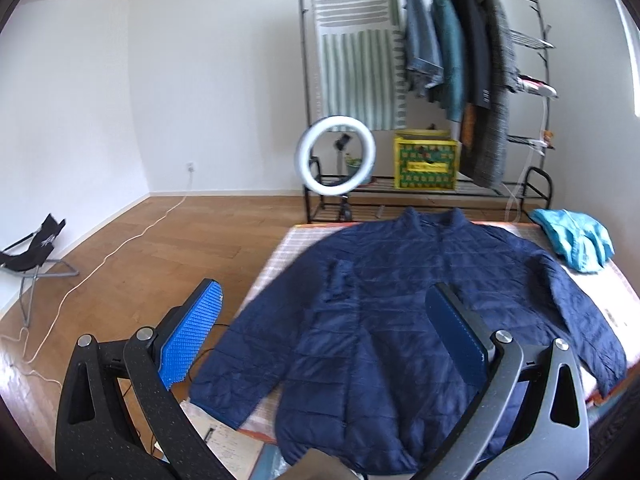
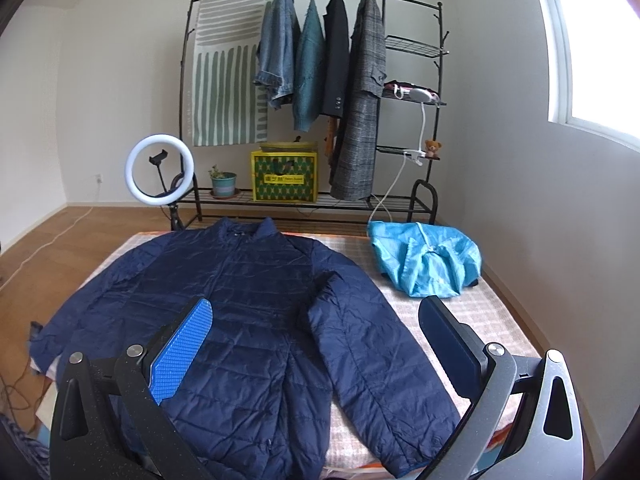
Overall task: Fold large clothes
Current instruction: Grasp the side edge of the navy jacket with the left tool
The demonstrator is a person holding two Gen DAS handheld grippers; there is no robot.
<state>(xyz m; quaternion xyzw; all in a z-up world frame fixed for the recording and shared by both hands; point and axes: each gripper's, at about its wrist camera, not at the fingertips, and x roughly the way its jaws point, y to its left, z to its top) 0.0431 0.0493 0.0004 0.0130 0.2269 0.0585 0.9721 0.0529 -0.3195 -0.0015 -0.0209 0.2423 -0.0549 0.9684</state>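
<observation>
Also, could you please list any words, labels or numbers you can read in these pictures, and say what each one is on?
No text can be read with certainty.
Yellow and green patterned box on the black metal clothes rack: its yellow label carries print, too small and blurred to read.
Papers beside the dark blue quilted jacket: handwriting, illegible.
Black hanging coat: a small tag, unreadable.

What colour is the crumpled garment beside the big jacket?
Light turquoise blue garment, clearest in the right wrist view.
</observation>
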